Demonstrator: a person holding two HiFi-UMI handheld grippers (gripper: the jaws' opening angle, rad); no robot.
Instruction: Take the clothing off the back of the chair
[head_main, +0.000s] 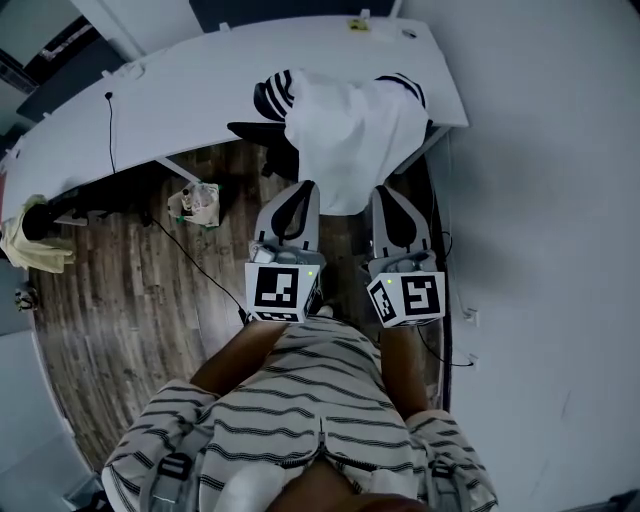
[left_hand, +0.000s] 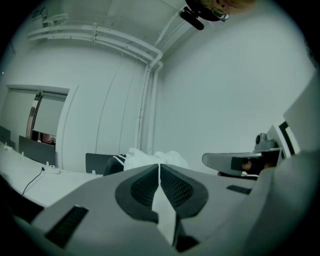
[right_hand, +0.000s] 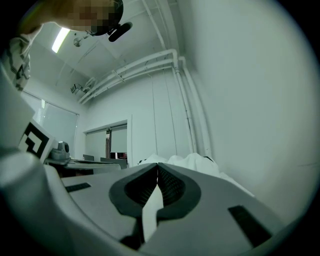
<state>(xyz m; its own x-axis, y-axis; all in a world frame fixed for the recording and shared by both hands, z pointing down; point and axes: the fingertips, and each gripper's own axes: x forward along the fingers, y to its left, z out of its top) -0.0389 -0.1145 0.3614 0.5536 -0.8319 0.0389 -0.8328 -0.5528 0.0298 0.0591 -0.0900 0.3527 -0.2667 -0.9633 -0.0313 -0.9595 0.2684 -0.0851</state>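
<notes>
Clothing (head_main: 350, 140) on chair (head_main: 260, 131), desk (head_main: 200, 90) behind (wall (head_main: 540, 200) beside).

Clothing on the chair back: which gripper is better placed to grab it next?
Probably the left gripper: white clothing lies dead ahead of its shut jaws; for the right gripper it sits offset.
</notes>
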